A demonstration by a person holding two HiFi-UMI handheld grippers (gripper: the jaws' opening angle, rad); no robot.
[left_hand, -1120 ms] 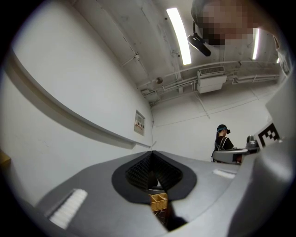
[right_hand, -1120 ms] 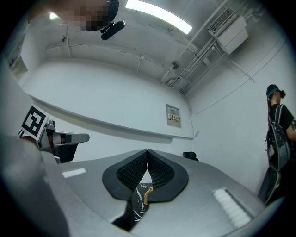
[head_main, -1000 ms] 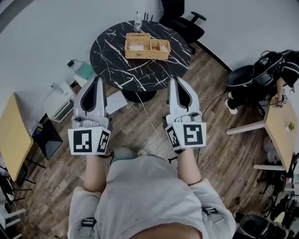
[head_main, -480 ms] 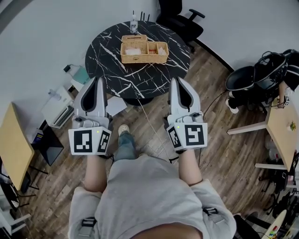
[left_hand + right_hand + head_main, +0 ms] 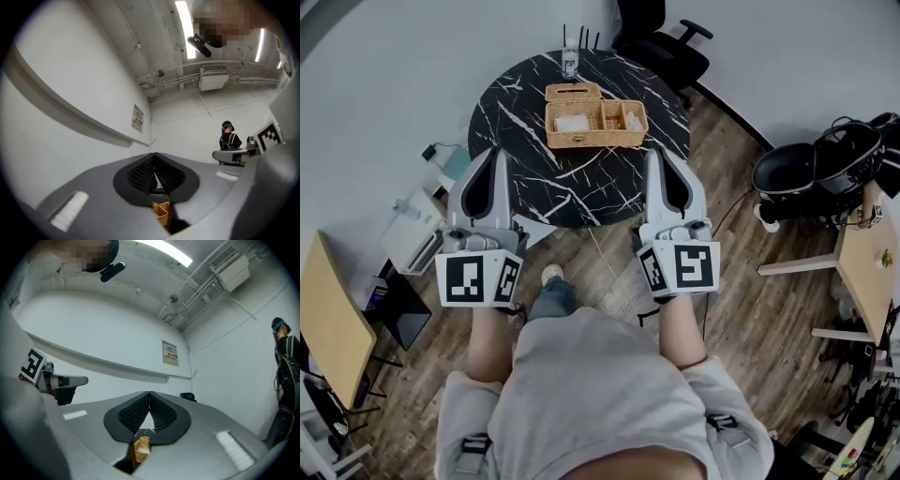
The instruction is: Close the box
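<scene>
The box [image 5: 595,123] sits on the far half of the tabletop [image 5: 514,127], with a chair [image 5: 661,45] behind it. The left hand-held gripper [image 5: 495,152] and right hand-held gripper [image 5: 657,152] are level at the near edge.

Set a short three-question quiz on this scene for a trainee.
1. True or false: the wicker box is already closed.
2. Choose one. The left hand-held gripper and right hand-held gripper are: A, gripping the box; B, shut with nothing between the jaws; C, wide open.
3. Fill in: on the black table, just beyond the box, stands a small ____.

Key
1. False: its compartments lie open to view.
2. B
3. bottle
</scene>
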